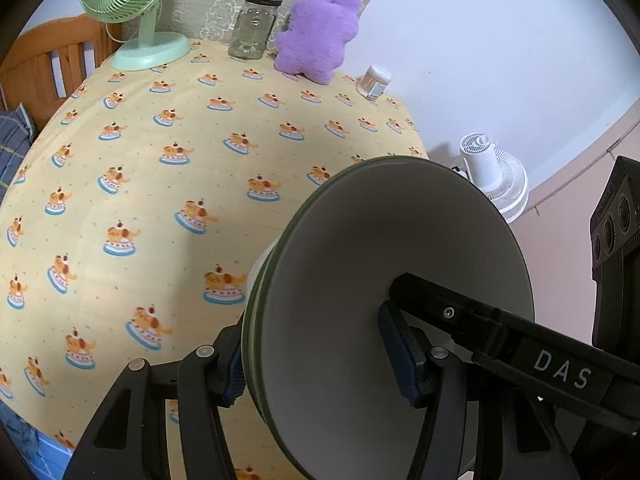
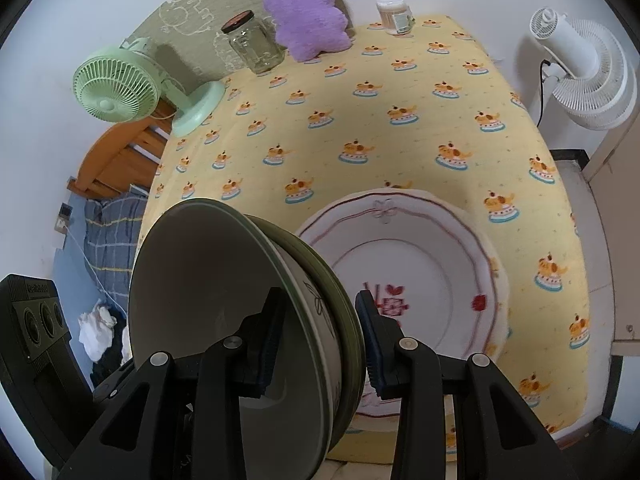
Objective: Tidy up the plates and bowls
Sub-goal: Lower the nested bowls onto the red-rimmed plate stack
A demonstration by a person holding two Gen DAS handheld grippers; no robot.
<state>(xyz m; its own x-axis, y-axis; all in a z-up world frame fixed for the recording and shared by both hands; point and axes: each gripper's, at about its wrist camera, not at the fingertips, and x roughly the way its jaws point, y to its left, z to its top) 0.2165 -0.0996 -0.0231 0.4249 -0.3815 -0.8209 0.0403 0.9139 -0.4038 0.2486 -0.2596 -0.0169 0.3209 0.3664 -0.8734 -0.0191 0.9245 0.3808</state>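
Bowls hang clamped at opposite rims by left gripper and right gripper. Lower them level onto the near plate, I'd say.

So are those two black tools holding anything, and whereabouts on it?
Yes. Both tools grip a green-rimmed bowl stack by the rim, on opposite sides: the left tool and the right tool.

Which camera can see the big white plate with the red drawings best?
The right wrist camera. There the plate lies on the yellow tablecloth, with its rim and red pattern showing past the bowls. The left wrist camera shows none of it.
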